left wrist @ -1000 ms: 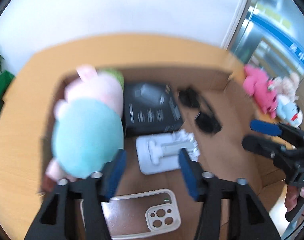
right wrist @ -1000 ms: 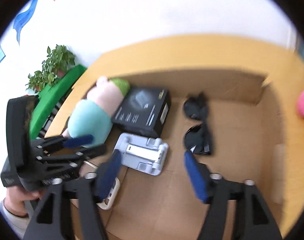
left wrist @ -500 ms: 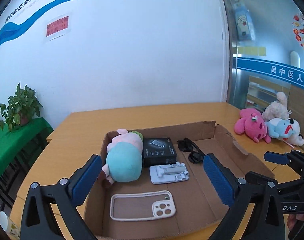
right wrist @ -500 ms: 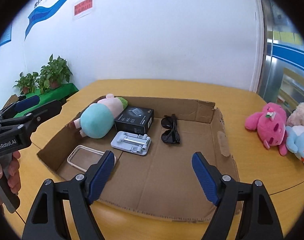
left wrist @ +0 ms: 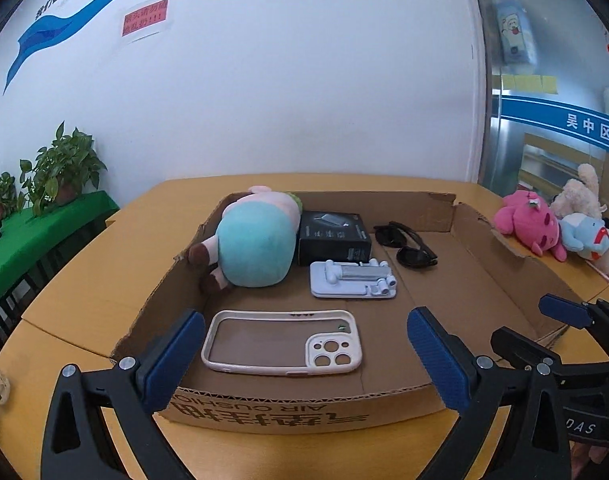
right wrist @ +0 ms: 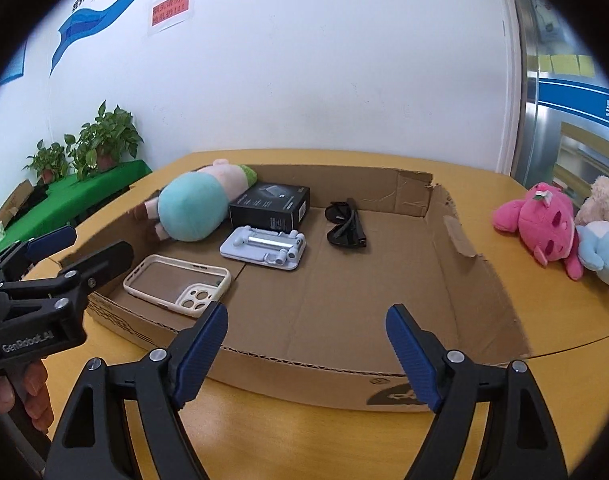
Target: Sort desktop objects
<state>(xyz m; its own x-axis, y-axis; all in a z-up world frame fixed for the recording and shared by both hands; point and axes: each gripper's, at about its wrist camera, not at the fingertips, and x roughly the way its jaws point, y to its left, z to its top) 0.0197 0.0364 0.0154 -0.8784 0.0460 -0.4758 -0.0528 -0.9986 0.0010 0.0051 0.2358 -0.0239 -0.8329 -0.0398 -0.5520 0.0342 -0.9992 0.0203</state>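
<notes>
A: What is seen to have moved since half a second ago?

B: Both grippers have been drawn slightly nearer the shallow brown cardboard tray (left wrist: 504, 264); its near edge is now framed between each pair of blue-padded fingers. The contents are unchanged.

A: How are the tongs held?

B: The left gripper (left wrist: 304, 354) is spread wide and nothing is held. The right gripper (right wrist: 304, 350) is likewise spread wide and empty.

A: Where are the objects placed?

B: A cream clear-backed phone case (left wrist: 282, 342) is laid flat at the tray's near left corner. A teal and pink plush toy (left wrist: 256, 248) is laid along the left wall towards the far corner. A black printed carton (left wrist: 334, 236) is set just beside it, a white folding phone stand (left wrist: 352, 280) in front of that, and black sunglasses (left wrist: 406, 244) near the far edge. Pink, blue and cream stuffed animals (right wrist: 544, 224) are left on the wooden table (right wrist: 544, 320), beyond the tray's right wall.
</notes>
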